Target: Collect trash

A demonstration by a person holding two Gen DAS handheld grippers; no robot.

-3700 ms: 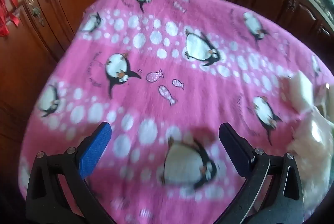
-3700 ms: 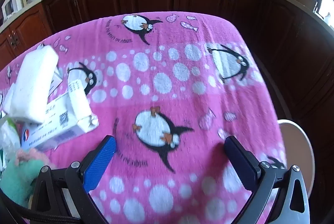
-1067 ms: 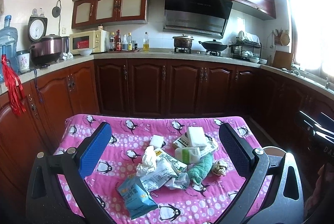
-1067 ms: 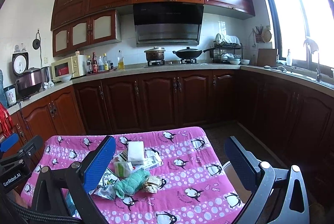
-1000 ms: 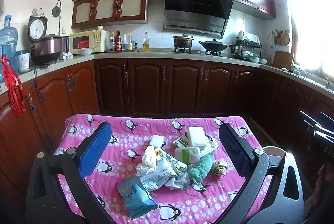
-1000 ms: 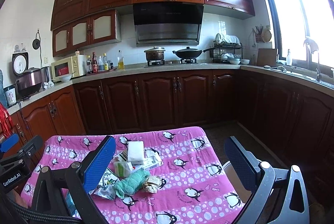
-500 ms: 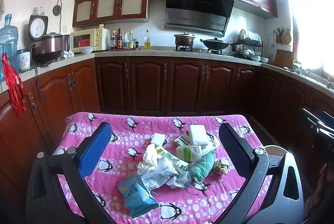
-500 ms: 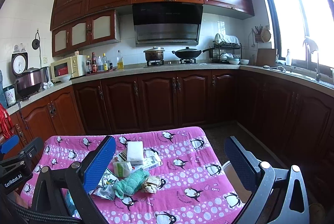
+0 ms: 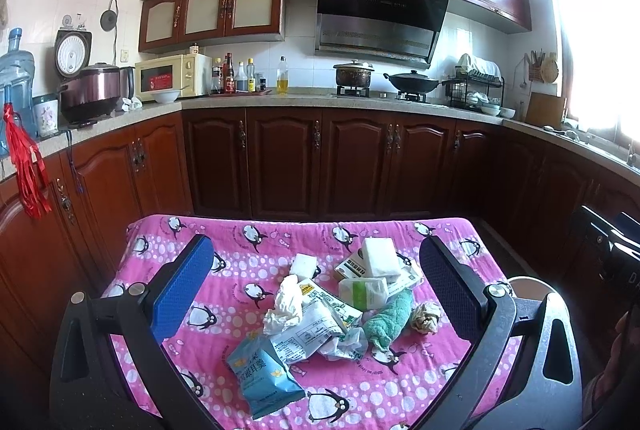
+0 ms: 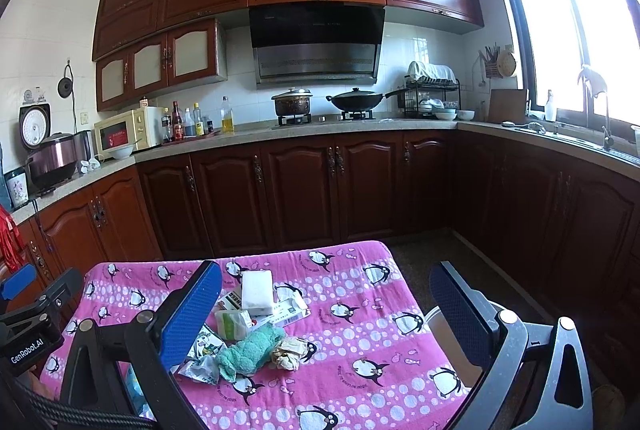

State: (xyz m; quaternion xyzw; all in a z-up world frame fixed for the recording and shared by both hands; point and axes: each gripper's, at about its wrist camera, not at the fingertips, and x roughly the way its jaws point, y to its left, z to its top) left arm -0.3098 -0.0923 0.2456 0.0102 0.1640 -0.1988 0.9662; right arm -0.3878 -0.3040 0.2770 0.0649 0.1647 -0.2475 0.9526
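A pile of trash lies on the pink penguin cloth (image 9: pixel 248 262) over the table. It holds a blue snack bag (image 9: pixel 262 372), crumpled white tissue (image 9: pixel 286 304), printed wrappers (image 9: pixel 310 330), a white foam block (image 9: pixel 380 256), a teal rag (image 9: pixel 390 320) and a crumpled brown wad (image 9: pixel 426 316). My left gripper (image 9: pixel 318 290) is open and empty, held above and short of the pile. My right gripper (image 10: pixel 326 314) is open and empty, right of the pile; the teal rag (image 10: pixel 250 350) and foam block (image 10: pixel 257 288) show there too.
A white round bin rim (image 9: pixel 532 284) stands at the table's right edge, also in the right wrist view (image 10: pixel 440 326). Dark wooden cabinets (image 9: pixel 352 165) and a countertop with a microwave (image 9: pixel 172 75) and pots ring the table.
Both grippers have risen from close over the cloth to a high view of the whole table and kitchen. In the last second they only drifted slightly.
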